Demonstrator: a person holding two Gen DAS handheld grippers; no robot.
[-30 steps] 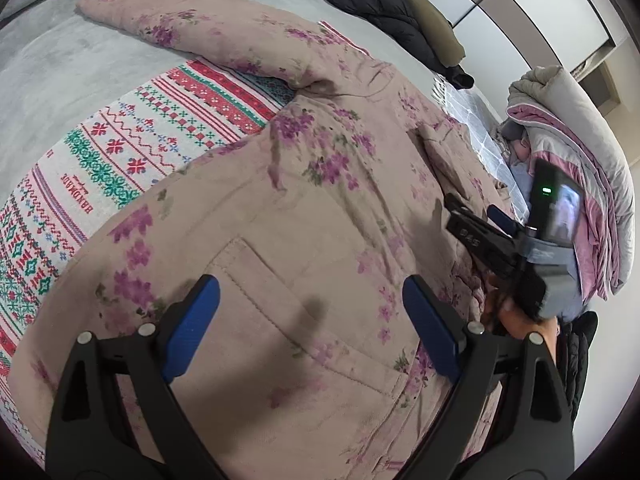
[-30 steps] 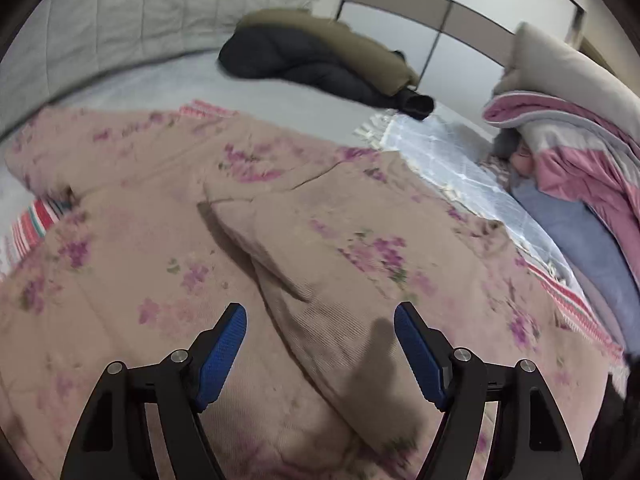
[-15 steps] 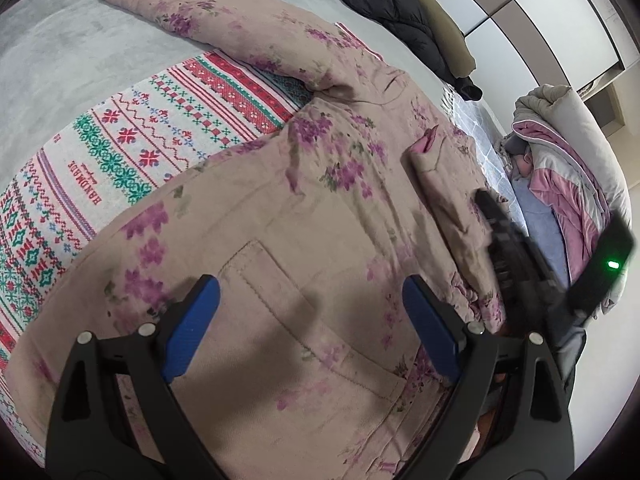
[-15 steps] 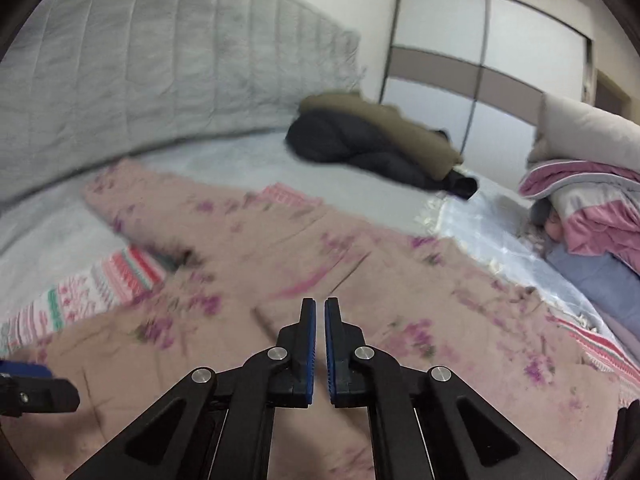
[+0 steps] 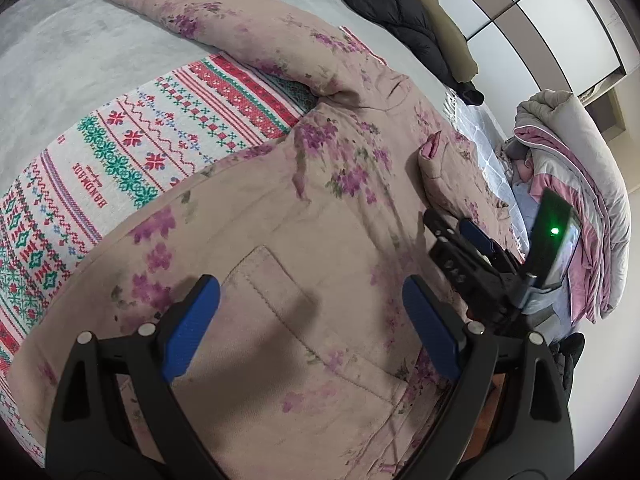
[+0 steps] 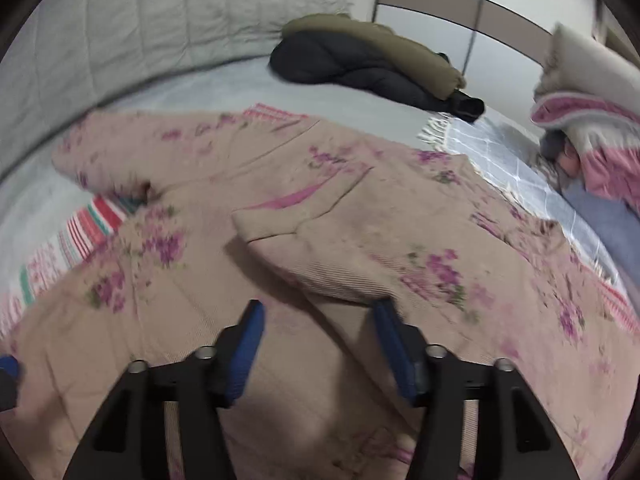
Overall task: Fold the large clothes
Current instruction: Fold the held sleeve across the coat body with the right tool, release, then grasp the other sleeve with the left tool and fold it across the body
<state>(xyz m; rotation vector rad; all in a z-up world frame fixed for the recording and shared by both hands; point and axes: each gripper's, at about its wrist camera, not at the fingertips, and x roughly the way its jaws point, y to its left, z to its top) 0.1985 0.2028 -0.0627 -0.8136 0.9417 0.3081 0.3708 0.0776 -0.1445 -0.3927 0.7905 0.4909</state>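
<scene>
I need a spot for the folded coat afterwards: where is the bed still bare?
Bare grey sheet lies between the headboard, the floral coat's spread sleeve and the dark jacket. The right side is crowded: checked throw, then piled bedding.

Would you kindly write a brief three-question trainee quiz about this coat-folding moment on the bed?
1. True or false: the left gripper is open above the floral coat.
2. Which sleeve lies folded across the coat's front? A) the one by the right gripper B) the one on the grey bedsheet
3. Fill in: under the coat lies a ____ blanket.

Key: 1 true; 2 A; 3 patterned
</scene>
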